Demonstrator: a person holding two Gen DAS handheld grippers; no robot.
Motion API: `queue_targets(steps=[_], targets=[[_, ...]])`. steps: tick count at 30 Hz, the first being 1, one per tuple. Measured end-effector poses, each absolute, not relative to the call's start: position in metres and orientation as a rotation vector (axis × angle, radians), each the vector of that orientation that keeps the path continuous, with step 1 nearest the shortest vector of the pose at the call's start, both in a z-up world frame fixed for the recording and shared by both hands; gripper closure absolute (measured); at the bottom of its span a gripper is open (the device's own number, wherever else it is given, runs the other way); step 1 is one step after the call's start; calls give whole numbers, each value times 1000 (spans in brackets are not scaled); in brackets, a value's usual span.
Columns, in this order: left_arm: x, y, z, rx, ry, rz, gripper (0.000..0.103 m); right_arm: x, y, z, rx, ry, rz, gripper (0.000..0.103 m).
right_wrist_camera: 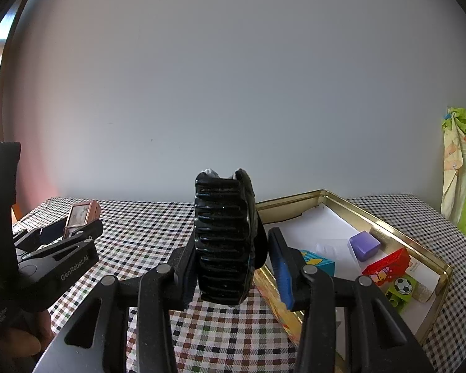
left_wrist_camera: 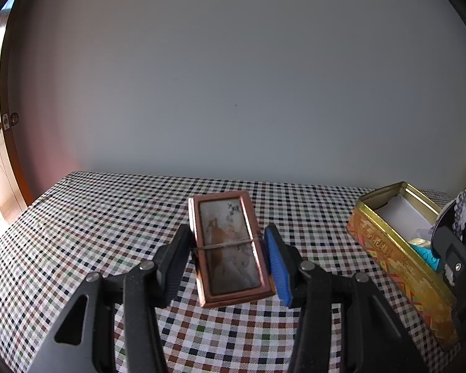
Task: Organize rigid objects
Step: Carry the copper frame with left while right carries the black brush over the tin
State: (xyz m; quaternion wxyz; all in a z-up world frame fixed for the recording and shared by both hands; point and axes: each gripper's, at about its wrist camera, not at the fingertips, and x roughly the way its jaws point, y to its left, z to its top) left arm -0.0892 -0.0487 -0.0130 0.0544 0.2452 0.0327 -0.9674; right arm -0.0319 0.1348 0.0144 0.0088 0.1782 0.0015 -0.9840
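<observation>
The left gripper (left_wrist_camera: 230, 259) is clamped across the copper-framed picture box (left_wrist_camera: 230, 248), long axis running away from it, the checked tablecloth (left_wrist_camera: 108, 217) bare beneath. Just to its right, the right gripper (right_wrist_camera: 233, 258) grasps a black claw hair clip (right_wrist_camera: 225, 236) upright, nearer the open gold tin (right_wrist_camera: 388, 217), whose rim lies just right of its fingers.

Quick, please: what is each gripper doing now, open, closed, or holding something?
Left gripper: closed on the copper-framed box.
Right gripper: closed on the black hair claw clip.
</observation>
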Motion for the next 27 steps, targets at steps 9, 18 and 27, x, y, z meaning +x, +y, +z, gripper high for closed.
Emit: queue_targets(steps=[9, 18, 27], targets=[[-88, -44, -13, 761, 150, -2974, 55, -25, 142, 19, 506, 18, -3105, 58], [-76, -19, -2, 694, 125, -3018, 55, -15, 162, 26, 459, -4, -3136, 58], [-66, 18, 15, 652, 102, -3110, 55, -7, 199, 31, 418, -34, -3203, 58]])
